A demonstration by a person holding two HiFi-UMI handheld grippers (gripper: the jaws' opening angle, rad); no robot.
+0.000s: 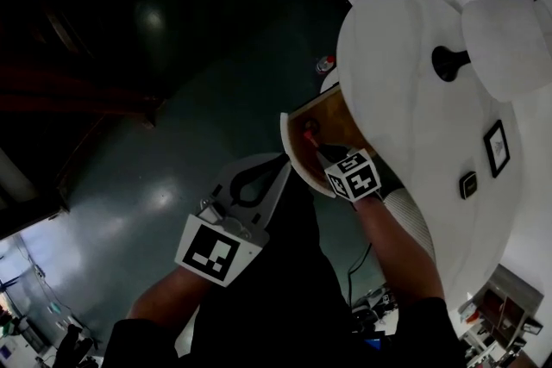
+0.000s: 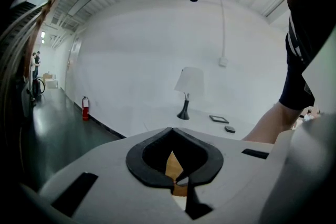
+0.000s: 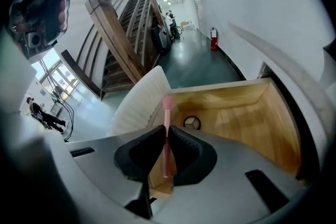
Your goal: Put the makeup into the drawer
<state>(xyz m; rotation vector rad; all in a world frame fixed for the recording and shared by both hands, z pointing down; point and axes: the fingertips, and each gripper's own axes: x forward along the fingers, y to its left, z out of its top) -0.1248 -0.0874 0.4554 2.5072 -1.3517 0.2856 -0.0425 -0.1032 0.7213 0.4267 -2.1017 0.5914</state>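
1. The right gripper (image 3: 166,132) is clamped on a slim pink makeup brush (image 3: 167,105). The brush's far end sticks out past the jaws toward twelve o'clock in that gripper's view.
2. The brush hangs over the open wooden drawer (image 3: 247,113), close to its ribbed white front.
3. A small round object (image 3: 191,122) lies on the drawer floor, at about one o'clock from the brush.
4. The left gripper (image 2: 171,131) has its jaws together with nothing between them. In the head view it sits at about eight o'clock from the drawer, apart from it.
5. A white lamp (image 1: 509,47) and a picture frame (image 1: 497,147) stand on the white cabinet top.
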